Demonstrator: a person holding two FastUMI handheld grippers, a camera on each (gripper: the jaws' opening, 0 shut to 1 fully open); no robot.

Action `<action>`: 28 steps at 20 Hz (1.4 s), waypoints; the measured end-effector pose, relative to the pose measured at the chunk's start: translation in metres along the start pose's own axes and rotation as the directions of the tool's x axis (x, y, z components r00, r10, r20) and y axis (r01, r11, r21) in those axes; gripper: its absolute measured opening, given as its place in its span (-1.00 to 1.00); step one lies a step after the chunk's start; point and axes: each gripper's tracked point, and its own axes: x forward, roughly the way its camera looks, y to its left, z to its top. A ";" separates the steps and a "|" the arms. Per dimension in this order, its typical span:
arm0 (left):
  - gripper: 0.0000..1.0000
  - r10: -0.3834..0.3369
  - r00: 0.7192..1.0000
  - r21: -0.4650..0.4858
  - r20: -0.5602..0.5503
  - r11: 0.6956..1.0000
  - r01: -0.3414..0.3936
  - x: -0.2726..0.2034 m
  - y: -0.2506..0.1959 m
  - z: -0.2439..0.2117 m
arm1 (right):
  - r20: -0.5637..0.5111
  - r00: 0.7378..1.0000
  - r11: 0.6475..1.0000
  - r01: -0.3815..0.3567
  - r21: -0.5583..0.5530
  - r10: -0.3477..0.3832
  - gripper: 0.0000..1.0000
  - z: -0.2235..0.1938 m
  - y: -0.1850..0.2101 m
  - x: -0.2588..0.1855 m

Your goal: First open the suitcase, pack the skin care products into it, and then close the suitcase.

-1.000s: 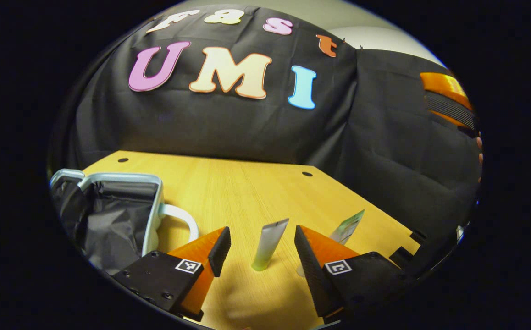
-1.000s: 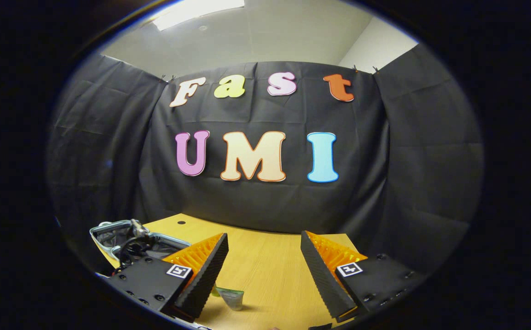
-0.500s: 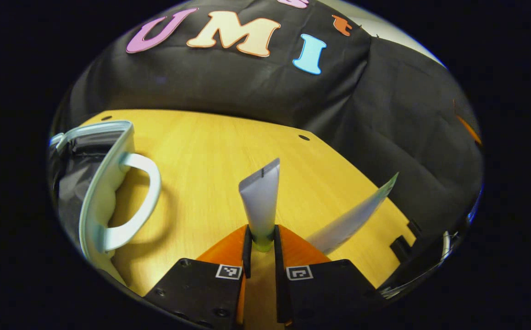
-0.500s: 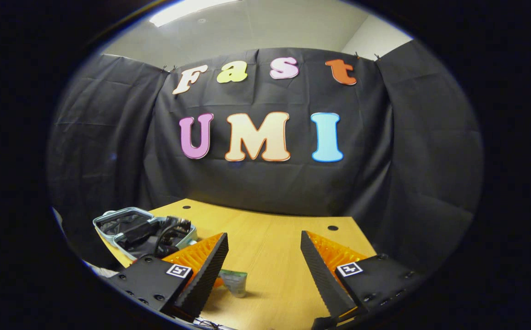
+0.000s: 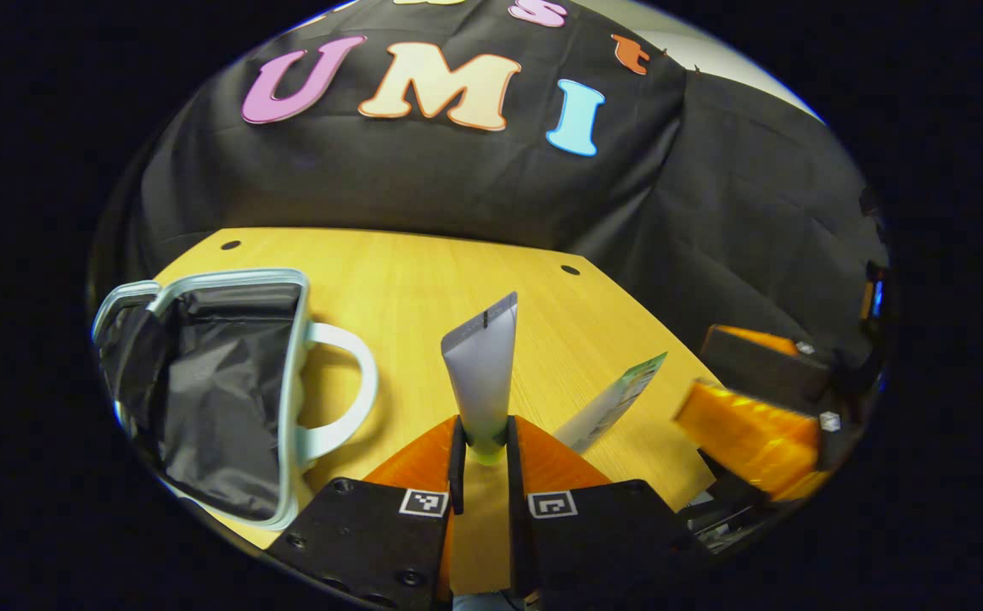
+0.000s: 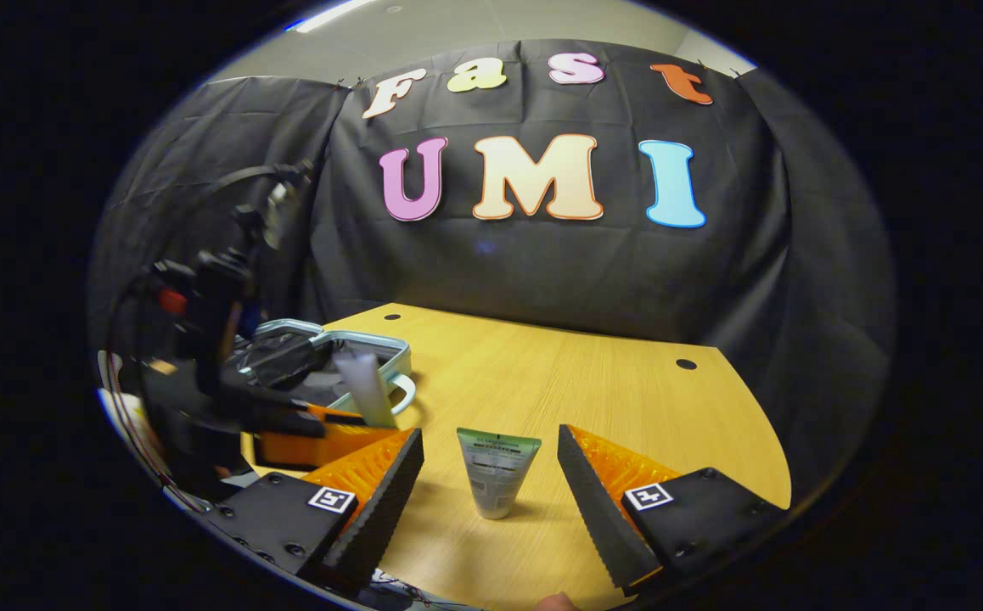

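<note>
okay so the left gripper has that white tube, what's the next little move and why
Probably carry the white tube left over the open suitcase and release it there. The left gripper is shut on the tube's lower end, and the suitcase's dark lining lies open beside it on the table.

Wood-grain table, crinkled black suitcase lining, matt plastic tube

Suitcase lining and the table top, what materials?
Suitcase lining: thin black fabric or film, likely synthetic; it crumples into sharp creases with a faint sheen. Table: light wood or wood-look laminate, matte, fine straight grain lines; which one is unclear.
</note>
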 end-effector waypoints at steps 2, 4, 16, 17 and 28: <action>-0.60 0.036 0.999 -0.014 0.006 0.999 -0.036 -0.029 0.008 0.006 | -0.017 1.000 1.000 0.012 0.016 -0.012 0.99 -0.017 -0.001 0.013; -0.60 0.056 0.998 -0.028 0.031 0.998 -0.055 -0.054 0.011 0.018 | -0.061 0.998 0.999 0.029 0.033 -0.027 0.98 -0.040 -0.004 0.027; -0.60 0.266 0.964 -0.038 0.008 0.963 -0.266 -0.105 0.074 0.032 | -0.215 0.977 0.998 0.008 0.067 0.006 -0.21 -0.067 0.006 0.066; -0.55 0.279 0.960 -0.030 -0.015 0.960 -0.280 -0.107 0.081 0.028 | -0.210 0.978 0.997 0.002 0.080 0.015 -0.22 -0.056 0.011 0.067; -0.60 0.323 0.891 0.069 -0.319 0.946 -0.318 -0.076 0.219 -0.017 | -0.214 0.969 0.981 -0.084 0.176 0.122 -0.22 0.022 0.148 0.079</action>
